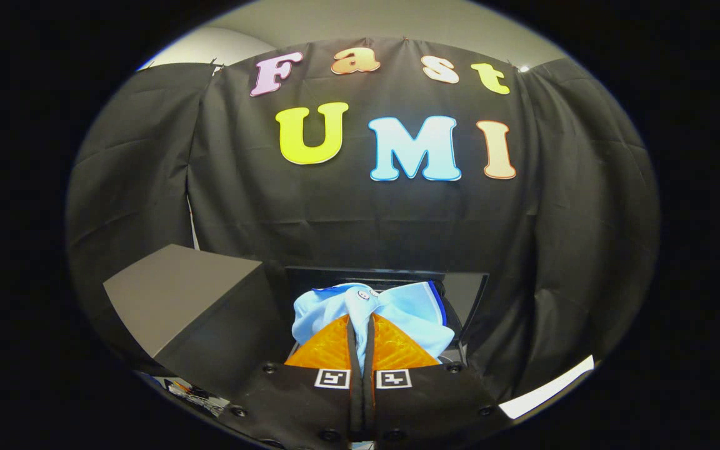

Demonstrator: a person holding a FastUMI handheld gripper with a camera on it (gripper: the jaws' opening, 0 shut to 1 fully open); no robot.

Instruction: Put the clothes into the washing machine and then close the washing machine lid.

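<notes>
Currently observed:
Gripper (360,340): fingers nearly together, both pressing a fold of the light blue garment (397,312).
Garment position: bunched at and just beyond the fingertips, held before the open dark washing machine (466,294).
Adjacent item: dark box (179,300) beside it.
Risk: thin pinch could slip; trailing cloth might snag the rim.

A black cloth wall (360,212) is hanging across the booth and is folding into soft creases at both sides. Above the cloth wall, a pale ceiling (391,22) is showing. In front of the cloth wall, low and to its left part, a dark grey box (175,294) is standing with its flat top catching dull light. Below the right end of the cloth wall, a bright white strip (547,389) is shining.
</notes>
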